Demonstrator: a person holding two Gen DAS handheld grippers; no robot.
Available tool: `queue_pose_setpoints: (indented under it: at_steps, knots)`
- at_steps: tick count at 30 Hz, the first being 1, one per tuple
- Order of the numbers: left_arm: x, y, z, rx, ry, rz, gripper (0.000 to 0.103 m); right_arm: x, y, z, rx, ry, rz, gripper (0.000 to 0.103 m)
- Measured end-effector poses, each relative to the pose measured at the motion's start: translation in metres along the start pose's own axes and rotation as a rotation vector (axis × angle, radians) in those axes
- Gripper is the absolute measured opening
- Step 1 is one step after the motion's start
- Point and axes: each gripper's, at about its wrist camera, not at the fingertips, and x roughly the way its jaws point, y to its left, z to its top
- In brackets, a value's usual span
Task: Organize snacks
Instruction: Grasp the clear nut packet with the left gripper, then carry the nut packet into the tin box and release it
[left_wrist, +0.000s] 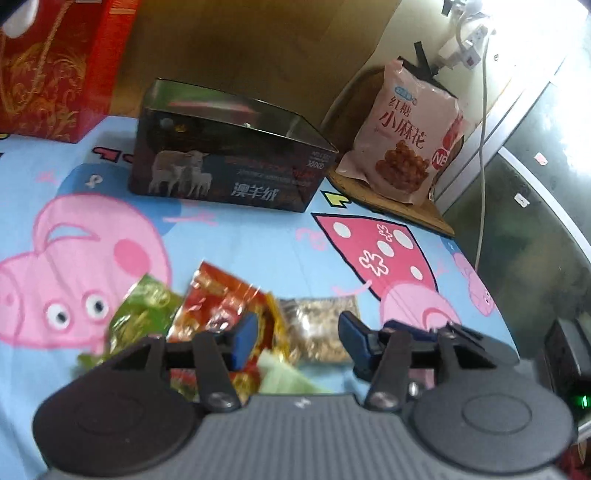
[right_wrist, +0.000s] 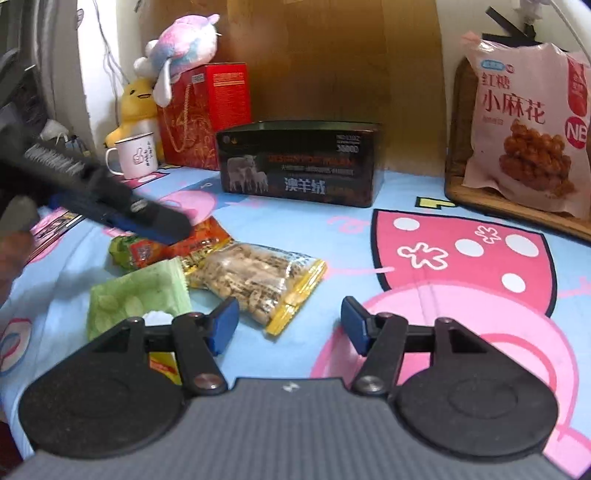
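Several small snack packets lie in a heap on the cartoon bedsheet (right_wrist: 461, 258): a red one (right_wrist: 199, 240), a dark green one (right_wrist: 122, 251), a pale green one (right_wrist: 136, 295) and a clear packet of nuts (right_wrist: 258, 280). My left gripper (left_wrist: 297, 341) hovers open over the heap, with the red packet (left_wrist: 218, 302) by its left pad and the nut packet (left_wrist: 321, 332) beyond the gap. My right gripper (right_wrist: 290, 325) stands open just short of the nut packet's yellow corner, gripping nothing. An open dark tin box (right_wrist: 299, 162) sits behind the heap.
A big pink snack bag (right_wrist: 524, 122) leans on a wooden board (right_wrist: 517, 214) at the right. A red gift bag (right_wrist: 199, 114), a white mug (right_wrist: 135, 155) and plush toys (right_wrist: 184, 44) stand at the back left. A cable (left_wrist: 480, 166) hangs by the right wall.
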Motion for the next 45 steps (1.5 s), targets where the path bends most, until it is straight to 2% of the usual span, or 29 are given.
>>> queue_pose_setpoints:
  at_steps: [3,6,8,10,13,19,24,30,32,34,36,38,45]
  knots:
    - [0.024,-0.004,0.006,0.02,0.05,0.026,0.05,0.0,0.005,0.001,-0.045,0.001,0.01,0.063]
    - [0.042,-0.009,0.004,0.032,0.085,-0.008,0.048,0.008,0.006,0.004,-0.033,0.019,0.048,0.062]
    - [0.048,-0.015,0.004,0.052,0.085,-0.018,0.047,0.013,0.003,0.004,0.025,0.019,0.088,0.056]
    - [0.05,-0.016,0.006,0.05,0.085,-0.015,0.045,0.015,0.004,0.005,0.026,0.01,0.066,0.04]
    - [0.046,-0.014,0.013,0.032,0.084,-0.038,0.04,0.015,0.004,0.007,0.042,-0.003,0.06,0.035]
    - [0.026,-0.013,0.04,0.038,-0.017,-0.055,0.04,0.014,0.0,0.03,0.051,-0.092,0.075,0.034]
    - [0.016,0.001,0.078,0.013,-0.109,-0.031,0.04,0.036,-0.009,0.071,0.072,-0.133,0.108,0.034]
    - [0.023,0.015,0.132,0.002,-0.226,0.077,0.043,0.081,-0.007,0.122,0.023,-0.189,0.074,0.034]
    - [0.034,0.022,0.144,-0.003,-0.251,0.125,0.047,0.101,-0.012,0.134,0.028,-0.19,0.062,0.035]
    - [0.048,0.03,0.153,-0.026,-0.248,0.173,0.048,0.12,-0.014,0.142,0.026,-0.182,0.034,0.041]
    - [0.057,0.037,0.154,-0.039,-0.238,0.202,0.048,0.134,-0.014,0.144,0.008,-0.17,-0.035,0.042]
    - [0.057,0.039,0.149,-0.037,-0.252,0.235,0.048,0.133,-0.017,0.141,0.015,-0.158,-0.045,0.042]
    - [0.016,0.038,0.106,-0.013,-0.312,0.219,0.049,0.076,-0.027,0.11,0.094,-0.222,-0.034,0.047]
